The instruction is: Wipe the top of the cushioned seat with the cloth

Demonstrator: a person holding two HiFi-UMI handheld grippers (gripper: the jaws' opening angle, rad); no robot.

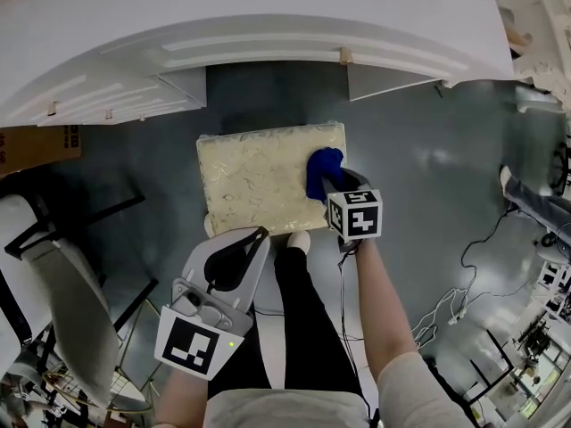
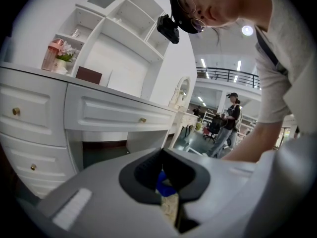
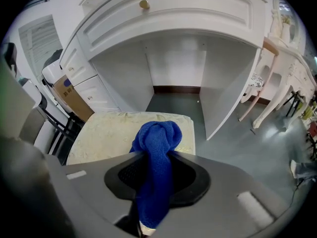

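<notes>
No text can be read. The cardboard box, at ten o'clock from the cushioned seat, carries dark print, partly cut off and too small to make out in either view

Mid-frame, the cream square cushioned seat stands before the white dressing table spanning the top. The blue knitted cloth is at the seat's right edge; a brown cardboard box sits far left.
</notes>
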